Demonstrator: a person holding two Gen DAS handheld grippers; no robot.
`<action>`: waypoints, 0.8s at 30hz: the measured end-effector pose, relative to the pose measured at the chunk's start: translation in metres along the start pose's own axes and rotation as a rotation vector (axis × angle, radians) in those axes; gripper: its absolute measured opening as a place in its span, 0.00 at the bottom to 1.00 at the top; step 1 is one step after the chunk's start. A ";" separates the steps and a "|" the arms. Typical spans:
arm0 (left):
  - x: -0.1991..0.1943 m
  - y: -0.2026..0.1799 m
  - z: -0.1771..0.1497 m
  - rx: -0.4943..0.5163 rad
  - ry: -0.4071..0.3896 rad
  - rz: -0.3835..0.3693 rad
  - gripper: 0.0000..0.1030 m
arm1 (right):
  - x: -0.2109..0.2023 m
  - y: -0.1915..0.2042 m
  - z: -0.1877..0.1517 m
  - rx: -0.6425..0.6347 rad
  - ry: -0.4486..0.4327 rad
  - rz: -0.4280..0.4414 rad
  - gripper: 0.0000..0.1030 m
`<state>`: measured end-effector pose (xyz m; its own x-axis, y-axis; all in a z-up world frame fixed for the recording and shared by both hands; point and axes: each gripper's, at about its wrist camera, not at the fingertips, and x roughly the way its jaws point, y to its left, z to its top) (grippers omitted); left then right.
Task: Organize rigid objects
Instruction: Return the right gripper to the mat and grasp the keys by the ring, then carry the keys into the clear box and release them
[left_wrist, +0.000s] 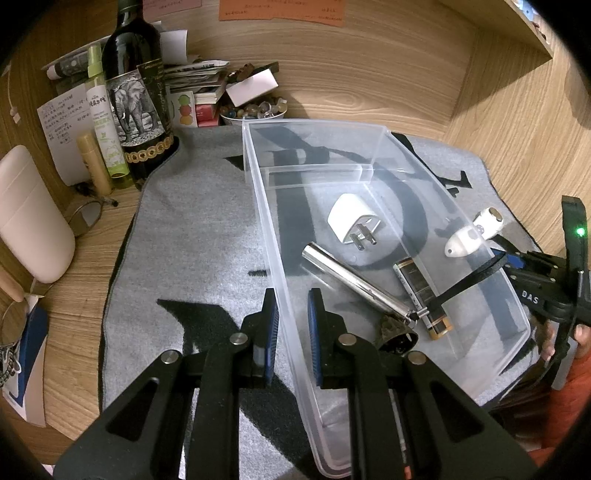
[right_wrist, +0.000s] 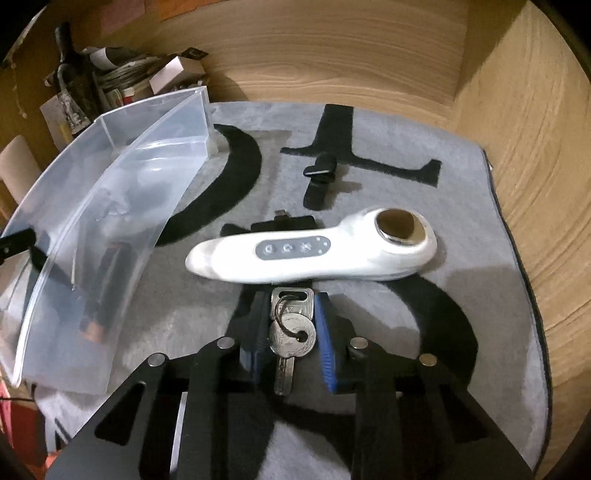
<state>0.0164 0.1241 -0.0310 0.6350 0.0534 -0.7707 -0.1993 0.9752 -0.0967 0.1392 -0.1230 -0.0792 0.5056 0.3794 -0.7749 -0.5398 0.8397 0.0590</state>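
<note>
Grey mat (right_wrist: 388, 155) with black lettering, white device (right_wrist: 314, 258), silvery keys (right_wrist: 291, 328), perhaps blue-padded fingers (right_wrist: 327, 354).

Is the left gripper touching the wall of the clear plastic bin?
Touching. The left wrist view shows the left gripper with its blue pads on both sides of the clear plastic bin wall, no gap visible.

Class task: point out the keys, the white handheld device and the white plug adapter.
keys (right_wrist: 291, 332): right wrist view, on the round key head.
white handheld device (right_wrist: 295, 250): right wrist view, on its grey button panel.
white plug adapter (left_wrist: 351, 218): left wrist view, on its white body.
</note>
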 end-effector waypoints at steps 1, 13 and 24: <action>0.000 0.000 0.000 -0.001 -0.001 -0.001 0.13 | -0.003 0.000 -0.003 -0.006 -0.003 -0.003 0.22; 0.000 0.001 0.000 0.001 0.000 0.000 0.13 | -0.037 0.003 0.000 -0.013 -0.098 -0.019 0.21; 0.000 0.002 -0.001 0.000 0.000 -0.001 0.13 | -0.077 0.019 0.027 -0.047 -0.250 0.000 0.21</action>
<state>0.0153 0.1257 -0.0315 0.6353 0.0529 -0.7705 -0.1988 0.9752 -0.0969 0.1078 -0.1255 -0.0019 0.6528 0.4689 -0.5950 -0.5678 0.8227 0.0254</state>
